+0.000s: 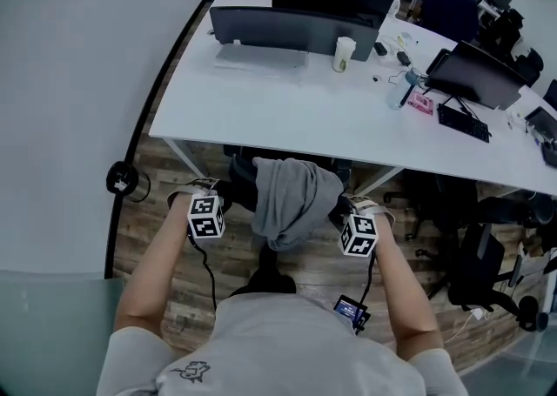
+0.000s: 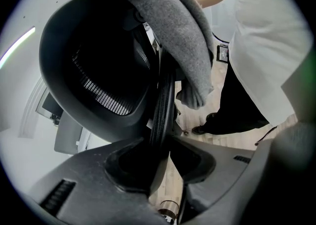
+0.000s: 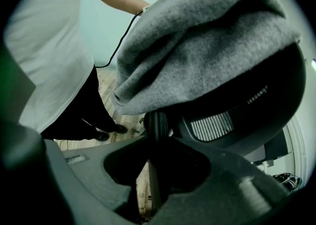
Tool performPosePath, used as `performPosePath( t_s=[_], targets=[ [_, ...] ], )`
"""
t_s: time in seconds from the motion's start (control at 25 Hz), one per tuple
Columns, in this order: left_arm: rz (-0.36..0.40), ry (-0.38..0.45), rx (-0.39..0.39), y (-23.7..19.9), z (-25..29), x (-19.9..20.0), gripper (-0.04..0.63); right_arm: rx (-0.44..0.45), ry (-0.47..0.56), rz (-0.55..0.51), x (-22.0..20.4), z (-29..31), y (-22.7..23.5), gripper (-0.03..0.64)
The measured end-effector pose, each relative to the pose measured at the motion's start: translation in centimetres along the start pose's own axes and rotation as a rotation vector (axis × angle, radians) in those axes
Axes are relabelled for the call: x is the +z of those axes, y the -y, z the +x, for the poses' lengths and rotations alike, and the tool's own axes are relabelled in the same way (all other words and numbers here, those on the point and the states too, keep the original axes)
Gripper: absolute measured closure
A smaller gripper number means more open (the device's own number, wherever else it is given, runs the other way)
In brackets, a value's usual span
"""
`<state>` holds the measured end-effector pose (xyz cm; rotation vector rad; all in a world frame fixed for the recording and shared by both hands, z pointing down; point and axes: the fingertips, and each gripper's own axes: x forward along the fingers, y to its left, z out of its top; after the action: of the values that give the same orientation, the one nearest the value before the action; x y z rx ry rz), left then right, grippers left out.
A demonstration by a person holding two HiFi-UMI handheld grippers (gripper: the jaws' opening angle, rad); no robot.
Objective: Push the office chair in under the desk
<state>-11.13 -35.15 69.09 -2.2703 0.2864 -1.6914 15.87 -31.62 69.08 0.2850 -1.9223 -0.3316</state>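
The person's shirt (image 1: 261, 342) fills the foreground. The left gripper (image 2: 160, 157) and right gripper (image 3: 155, 164) each clamp the office chair's (image 1: 239, 172) backrest rim, grey garment (image 1: 291, 198) draped over it, seat under the desk's (image 1: 278, 111) near edge.

Legible text: none. Shirt emblem (image 1: 190, 372), lower centre, and print on pink box (image 1: 421, 104), upper right: unreadable.

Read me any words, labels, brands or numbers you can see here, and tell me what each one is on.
No text can be read.
Shirt: small print, too small to read.
Pink box: too blurred to read.
Marker cubes: square patterns only, no letters.
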Motion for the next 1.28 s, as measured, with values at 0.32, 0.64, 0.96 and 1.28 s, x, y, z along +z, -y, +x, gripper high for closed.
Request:
performPosePath(
  t_s=[0.32,0.64,0.96,1.28],
  targets=[
    [0.034,0.025,0.010,-5.7,2.7,0.9,0.457,-0.009,-0.008,0.012,-2.1,1.5,5.0,0.505],
    [0.049,0.039,0.011,-10.1,4.8,1.9,0.457,-0.028,-0.021,0.018,-4.0,2.7,9.3,0.503],
    [0.057,0.051,0.024,-12.9,6.0,2.6,0.459,-0.036,-0.025,0.007,-5.4,3.5,12.3,0.502],
    [0.055,0.051,0.027,-13.8,6.6,3.3,0.459,-0.036,-0.019,-0.005,-6.3,3.7,13.5,0.502]
  ],
)
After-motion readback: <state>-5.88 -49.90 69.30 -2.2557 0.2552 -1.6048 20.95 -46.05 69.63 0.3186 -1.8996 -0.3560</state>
